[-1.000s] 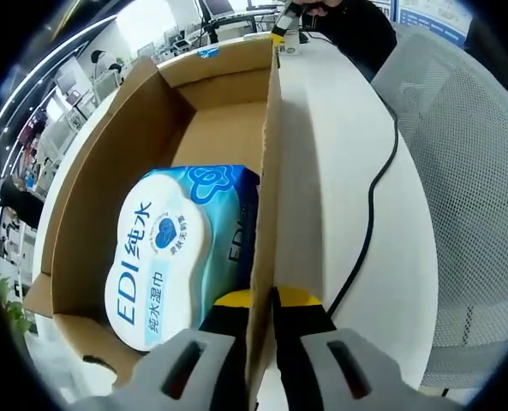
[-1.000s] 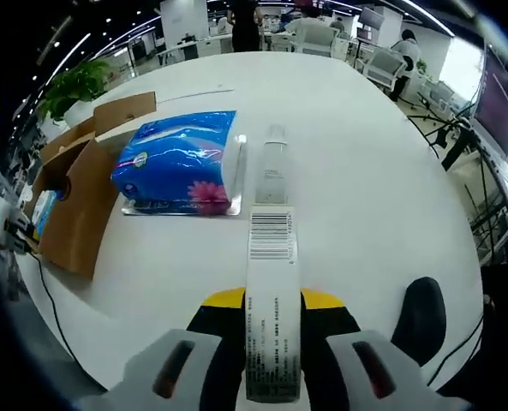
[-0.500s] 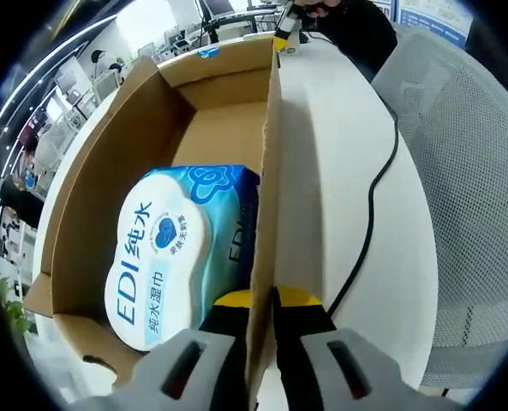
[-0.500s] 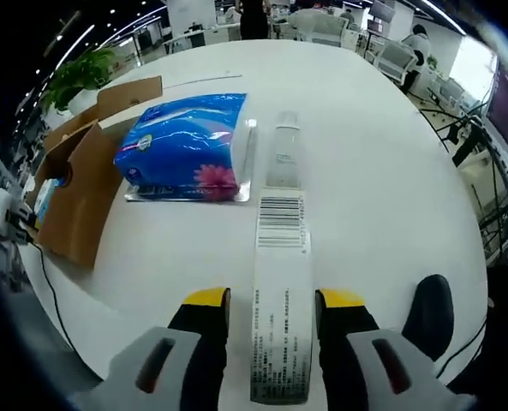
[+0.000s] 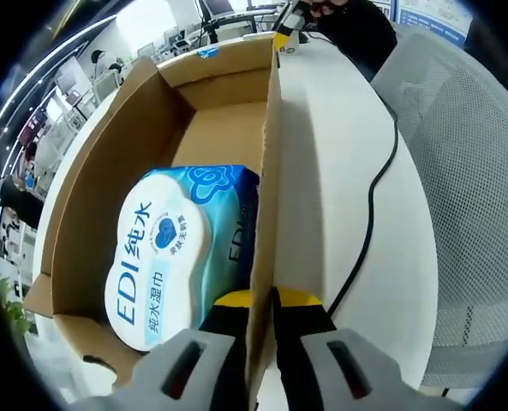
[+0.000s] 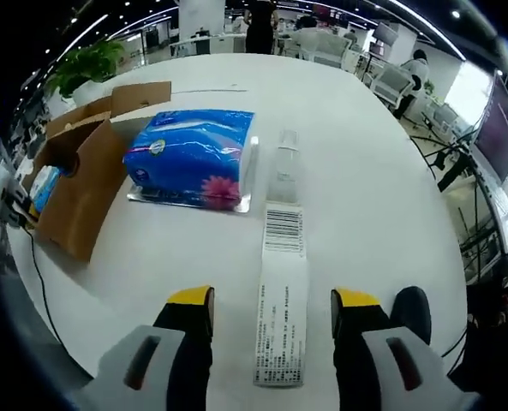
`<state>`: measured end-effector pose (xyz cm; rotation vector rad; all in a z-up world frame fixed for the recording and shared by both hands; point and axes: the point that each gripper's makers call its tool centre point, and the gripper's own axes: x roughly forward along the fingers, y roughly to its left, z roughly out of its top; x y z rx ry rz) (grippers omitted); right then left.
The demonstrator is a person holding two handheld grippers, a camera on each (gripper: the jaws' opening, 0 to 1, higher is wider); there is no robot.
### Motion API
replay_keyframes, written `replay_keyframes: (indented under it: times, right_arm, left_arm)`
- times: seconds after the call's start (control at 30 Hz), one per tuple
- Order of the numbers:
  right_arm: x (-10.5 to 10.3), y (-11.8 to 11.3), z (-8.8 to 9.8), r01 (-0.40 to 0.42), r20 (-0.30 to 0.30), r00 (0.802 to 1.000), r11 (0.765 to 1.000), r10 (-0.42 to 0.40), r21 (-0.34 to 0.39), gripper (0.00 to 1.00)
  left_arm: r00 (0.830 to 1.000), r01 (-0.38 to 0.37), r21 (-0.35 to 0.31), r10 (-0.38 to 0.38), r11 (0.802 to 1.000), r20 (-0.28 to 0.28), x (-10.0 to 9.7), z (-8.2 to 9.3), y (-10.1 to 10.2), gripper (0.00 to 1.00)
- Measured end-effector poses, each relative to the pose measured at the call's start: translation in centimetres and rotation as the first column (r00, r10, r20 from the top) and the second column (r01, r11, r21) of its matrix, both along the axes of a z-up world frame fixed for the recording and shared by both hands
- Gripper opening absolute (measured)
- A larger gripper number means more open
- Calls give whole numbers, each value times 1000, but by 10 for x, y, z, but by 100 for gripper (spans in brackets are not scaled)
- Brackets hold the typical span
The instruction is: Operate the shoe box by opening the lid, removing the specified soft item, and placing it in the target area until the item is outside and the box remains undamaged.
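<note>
While the left tool (image 5: 262,301) stays clamped on the box (image 5: 271,171) wall, we count one wipes pack (image 5: 164,257) inside; in the right gripper view, our right tool (image 6: 272,301) has spread wide and released the tube (image 6: 281,308) onto the desk (image 6: 365,188), so that item is out; one tissue pack (image 6: 189,158) lies beside it.

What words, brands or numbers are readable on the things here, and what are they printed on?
"EDI": wipes pack in the box.
"纯水湿巾": same pack, beside "EDI".
Badge on that pack: too small to read.
Tube: barcode and small print, unreadable.
Blue pack: printing too blurred to read.
</note>
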<state>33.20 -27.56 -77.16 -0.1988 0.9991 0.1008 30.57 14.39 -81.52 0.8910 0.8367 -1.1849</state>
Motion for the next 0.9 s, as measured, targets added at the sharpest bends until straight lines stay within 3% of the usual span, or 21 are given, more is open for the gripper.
replay_keyframes:
  times: [0.3,0.67,0.73,0.9]
  right_arm:
    - [4,6,11,-59,39,997,998,61,-38,54]
    - [-3,8,31,-76,85,993,994,83,-78,63]
    - [-5,9,38,-83,97,991,992,93,-98,63]
    - [-2,-2,54,-145,119,977,961,177,-236,63]
  left_arm:
    - [1000,1,0,-1,1000,0,-1,0,0,4]
    - [1000,10,0,-10,1000,7,-1,0,1,4]
    - [1000,8,0,-8,1000,5,-1,0,1,4]
    - [1000,5,1,-5,1000,2,-1,1,1,4]
